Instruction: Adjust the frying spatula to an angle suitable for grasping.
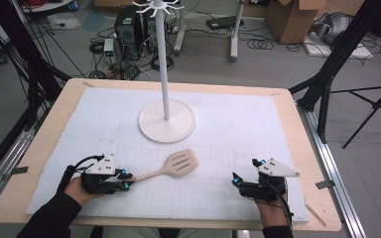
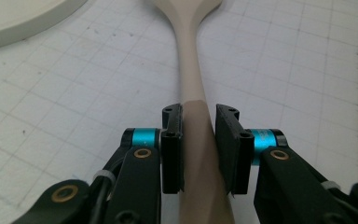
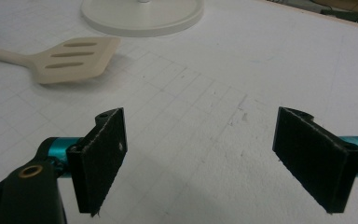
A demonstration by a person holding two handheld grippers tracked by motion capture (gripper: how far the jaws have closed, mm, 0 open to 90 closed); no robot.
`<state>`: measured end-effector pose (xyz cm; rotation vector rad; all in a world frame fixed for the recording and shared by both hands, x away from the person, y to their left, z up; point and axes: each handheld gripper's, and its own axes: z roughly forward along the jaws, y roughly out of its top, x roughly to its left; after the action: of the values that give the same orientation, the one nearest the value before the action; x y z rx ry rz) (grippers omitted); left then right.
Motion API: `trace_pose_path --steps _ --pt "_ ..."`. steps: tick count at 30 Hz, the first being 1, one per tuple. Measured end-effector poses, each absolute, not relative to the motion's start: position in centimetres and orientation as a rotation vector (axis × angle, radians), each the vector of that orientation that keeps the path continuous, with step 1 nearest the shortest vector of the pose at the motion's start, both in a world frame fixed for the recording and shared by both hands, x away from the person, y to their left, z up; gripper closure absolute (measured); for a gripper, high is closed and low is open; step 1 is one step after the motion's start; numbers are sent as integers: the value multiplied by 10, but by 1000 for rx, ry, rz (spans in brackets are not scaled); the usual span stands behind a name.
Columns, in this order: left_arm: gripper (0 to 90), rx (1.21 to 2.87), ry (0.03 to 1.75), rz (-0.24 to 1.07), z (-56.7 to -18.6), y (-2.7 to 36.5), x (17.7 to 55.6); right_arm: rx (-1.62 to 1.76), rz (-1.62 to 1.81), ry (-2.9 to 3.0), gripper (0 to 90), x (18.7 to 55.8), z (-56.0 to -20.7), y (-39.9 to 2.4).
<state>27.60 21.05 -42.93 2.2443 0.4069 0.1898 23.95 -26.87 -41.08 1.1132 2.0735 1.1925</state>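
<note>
A beige slotted spatula [image 1: 178, 163] lies on the white grid mat [image 1: 238, 129], with its head toward the middle and its handle pointing left. My left gripper [image 1: 126, 179] holds the handle's end. In the left gripper view the two jaws sit tight against both sides of the spatula [image 2: 189, 56] handle, so the left gripper [image 2: 199, 112] is shut on it. My right gripper [image 1: 245, 171] rests at the front right of the mat. It stands wide open [image 3: 200, 116] with nothing between its pads, and the spatula [image 3: 70, 58] head lies off to its left.
A white hook stand [image 1: 162, 59] rises from a round base [image 1: 167, 124] at the mat's centre back, just behind the spatula head; the base [image 2: 18, 18] [image 3: 142, 14] is in both gripper views. The wooden table edge [image 1: 307, 148] borders the mat.
</note>
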Motion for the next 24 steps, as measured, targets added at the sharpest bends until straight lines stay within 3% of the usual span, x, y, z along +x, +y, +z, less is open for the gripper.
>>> trace_pose_path --steps 16,23,24 --pt "721 2272 239 130 -431 192 279 1101 1185 2085 164 241 -412 -267" --pt "711 2262 290 108 -434 191 281 1060 1190 2125 164 241 -412 -263" --pt "650 2203 355 110 -433 194 281 1046 1191 2130 164 241 -412 -262"
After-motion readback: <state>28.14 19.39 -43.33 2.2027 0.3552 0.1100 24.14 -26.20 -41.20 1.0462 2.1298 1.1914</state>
